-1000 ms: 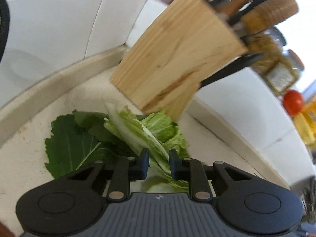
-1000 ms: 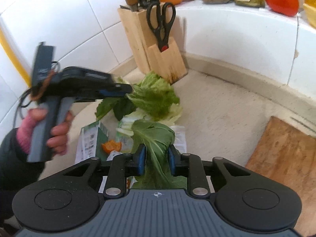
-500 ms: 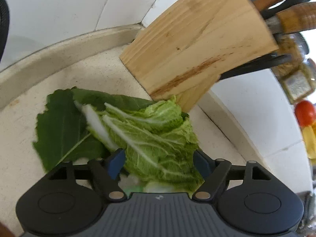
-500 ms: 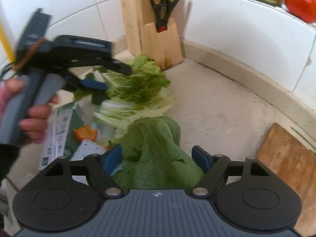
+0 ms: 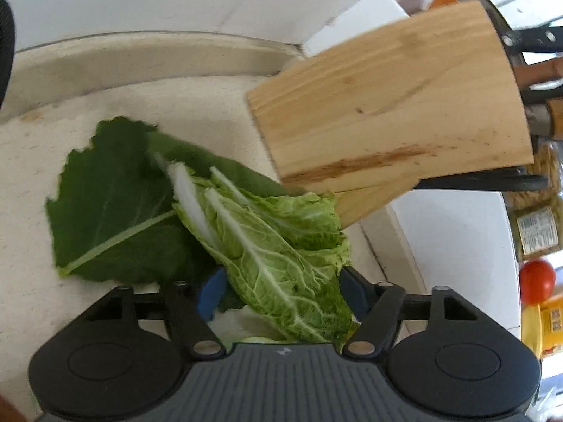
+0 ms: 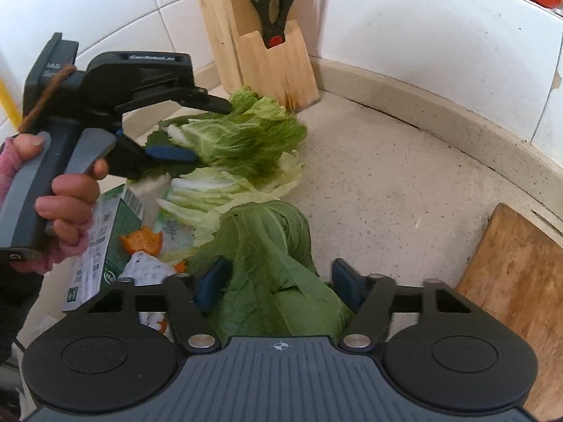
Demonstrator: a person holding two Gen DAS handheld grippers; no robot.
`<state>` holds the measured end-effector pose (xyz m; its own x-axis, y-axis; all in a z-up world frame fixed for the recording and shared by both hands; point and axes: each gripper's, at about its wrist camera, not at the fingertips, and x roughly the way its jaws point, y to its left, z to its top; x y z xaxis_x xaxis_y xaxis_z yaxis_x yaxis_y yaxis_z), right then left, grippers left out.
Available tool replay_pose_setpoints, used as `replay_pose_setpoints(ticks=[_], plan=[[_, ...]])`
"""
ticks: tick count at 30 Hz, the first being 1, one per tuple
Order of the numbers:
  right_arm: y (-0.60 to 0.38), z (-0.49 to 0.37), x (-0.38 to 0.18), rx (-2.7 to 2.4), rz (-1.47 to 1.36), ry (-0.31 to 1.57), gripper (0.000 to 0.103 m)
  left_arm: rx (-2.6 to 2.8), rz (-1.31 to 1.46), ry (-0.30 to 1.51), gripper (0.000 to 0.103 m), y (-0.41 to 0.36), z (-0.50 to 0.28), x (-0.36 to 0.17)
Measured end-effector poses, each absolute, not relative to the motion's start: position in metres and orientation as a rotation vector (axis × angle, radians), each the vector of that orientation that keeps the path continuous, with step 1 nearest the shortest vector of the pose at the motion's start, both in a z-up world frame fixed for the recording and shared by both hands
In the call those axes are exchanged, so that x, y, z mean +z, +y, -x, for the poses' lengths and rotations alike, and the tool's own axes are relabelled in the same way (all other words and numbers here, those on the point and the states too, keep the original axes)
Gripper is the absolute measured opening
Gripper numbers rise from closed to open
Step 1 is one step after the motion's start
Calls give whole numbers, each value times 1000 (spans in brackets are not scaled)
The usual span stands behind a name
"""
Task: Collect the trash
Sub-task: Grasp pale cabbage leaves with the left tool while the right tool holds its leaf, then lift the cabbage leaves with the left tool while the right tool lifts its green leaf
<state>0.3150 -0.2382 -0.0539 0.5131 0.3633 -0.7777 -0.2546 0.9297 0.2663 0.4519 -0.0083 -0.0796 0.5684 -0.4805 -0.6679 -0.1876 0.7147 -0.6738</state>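
Observation:
Pale napa cabbage leaves (image 5: 274, 253) lie over a dark green leaf (image 5: 112, 211) on the counter. My left gripper (image 5: 281, 293) stands open around the cabbage leaves, its jaws wide apart. From the right wrist view, the left gripper (image 6: 197, 128) is in a person's hand, its fingers on either side of the cabbage leaves (image 6: 246, 133). My right gripper (image 6: 279, 281) is open over a folded green leaf (image 6: 271, 263) that rests between its jaws. A green-and-white carton (image 6: 102, 242), orange peel (image 6: 142, 241) and a white wrapper (image 6: 147, 267) lie beside the leaves.
A wooden knife block (image 5: 387, 105) stands close behind the leaves in the corner, with scissors (image 6: 274, 0) in its front slot. A wooden cutting board (image 6: 517, 281) lies at the right. Jars and a tomato (image 5: 536, 276) sit on the ledge above the tiled wall.
Both grippers were shut on leaves one second ago and have opened wide. The cabbage leaves and the green leaf now rest on the pile.

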Motion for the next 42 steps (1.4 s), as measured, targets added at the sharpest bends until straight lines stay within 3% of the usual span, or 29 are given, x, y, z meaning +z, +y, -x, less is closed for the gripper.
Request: replay_pose_setpoints(ticks=[1, 6, 12, 15, 25, 37, 41, 42], plan=[[-240, -315, -55, 376, -137, 966, 50, -207, 763, 964, 52, -12, -450, -75], [-248, -317, -56, 373, -199, 973, 45, -291, 675, 898, 47, -25, -457, -57], [-252, -321, -56, 369, -237, 981, 49, -260, 801, 959, 47, -8, -455, -68], [-252, -319, -53, 379, -225, 968, 51, -249, 794, 913, 56, 7, -432, -56], [-251, -324, -60, 385, -224, 984, 57, -246, 828, 1023, 56, -18, -452, -87], [-246, -331, -63, 406, -196, 981, 74, -182, 777, 892, 55, -38, -482, -85], [-244, -328, -63, 396, -173, 974, 70, -187, 802, 896, 55, -35, -483, -85], [-244, -326, -61, 403, -180, 977, 60, -191, 778, 895, 54, -37, -483, -83]])
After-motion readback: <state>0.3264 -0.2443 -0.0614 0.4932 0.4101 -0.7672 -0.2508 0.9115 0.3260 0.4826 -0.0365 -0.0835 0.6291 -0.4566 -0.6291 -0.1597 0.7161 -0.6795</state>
